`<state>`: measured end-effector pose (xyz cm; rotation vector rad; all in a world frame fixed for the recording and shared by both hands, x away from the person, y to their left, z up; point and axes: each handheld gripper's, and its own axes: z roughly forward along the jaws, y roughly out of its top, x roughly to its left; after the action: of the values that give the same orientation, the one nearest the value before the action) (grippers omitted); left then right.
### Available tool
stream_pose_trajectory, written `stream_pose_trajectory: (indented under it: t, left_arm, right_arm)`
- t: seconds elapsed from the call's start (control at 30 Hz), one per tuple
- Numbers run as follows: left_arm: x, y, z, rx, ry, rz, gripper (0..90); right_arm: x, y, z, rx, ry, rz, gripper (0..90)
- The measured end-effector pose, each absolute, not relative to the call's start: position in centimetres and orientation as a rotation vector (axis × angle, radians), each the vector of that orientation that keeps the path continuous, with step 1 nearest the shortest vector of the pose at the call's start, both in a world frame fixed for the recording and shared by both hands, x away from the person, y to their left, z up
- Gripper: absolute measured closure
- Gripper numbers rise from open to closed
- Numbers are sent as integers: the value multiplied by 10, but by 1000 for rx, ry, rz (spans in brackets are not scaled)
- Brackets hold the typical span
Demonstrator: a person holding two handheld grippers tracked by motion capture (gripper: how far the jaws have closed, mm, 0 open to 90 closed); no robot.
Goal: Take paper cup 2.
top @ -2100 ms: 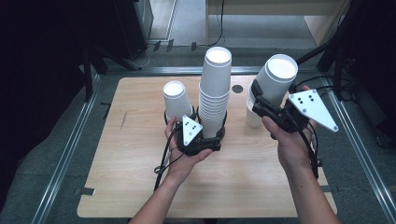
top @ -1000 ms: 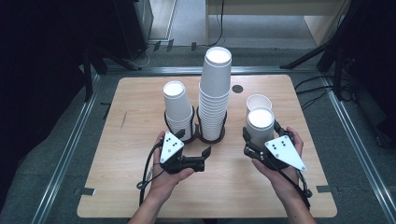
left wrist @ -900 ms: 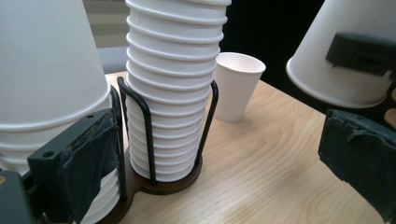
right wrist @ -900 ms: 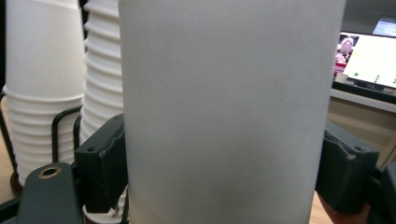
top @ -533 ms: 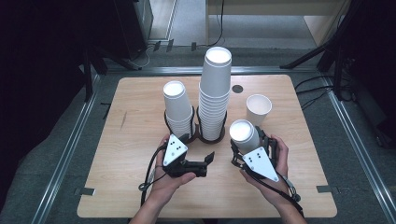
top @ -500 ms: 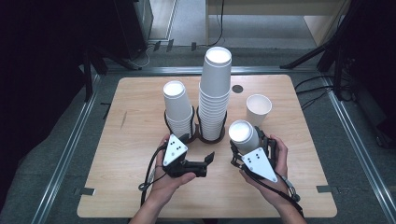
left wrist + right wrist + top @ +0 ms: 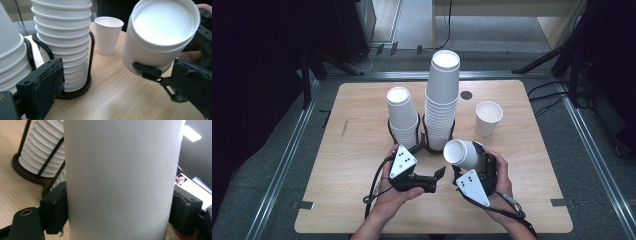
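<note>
Right gripper (image 7: 468,165): low over desk (image 7: 362,210), jaws clamped on both sides of white cup (image 7: 460,152), tipped toward cup stacks.
Cup: above desk front, just beside tall stack (image 7: 441,100).
Left gripper (image 7: 438,172): level, near cup, jaws open, empty.

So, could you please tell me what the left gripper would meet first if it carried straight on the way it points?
Probably the held cup in the right gripper: it hangs just ahead of the left gripper, though depth is hard to judge.

Matt white paper cup (image 7: 462,153), seemingly smooth
</note>
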<state>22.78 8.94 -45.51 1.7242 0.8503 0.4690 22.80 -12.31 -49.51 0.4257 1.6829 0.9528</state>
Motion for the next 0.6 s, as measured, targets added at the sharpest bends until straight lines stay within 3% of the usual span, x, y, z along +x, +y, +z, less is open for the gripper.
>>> stream_pose_trajectory:
  t: [0.6]
  left_arm:
    - [224,80,-455,1825,716,397,61]
  right_arm:
    - [218,-111,-507,197,1714,887,170]
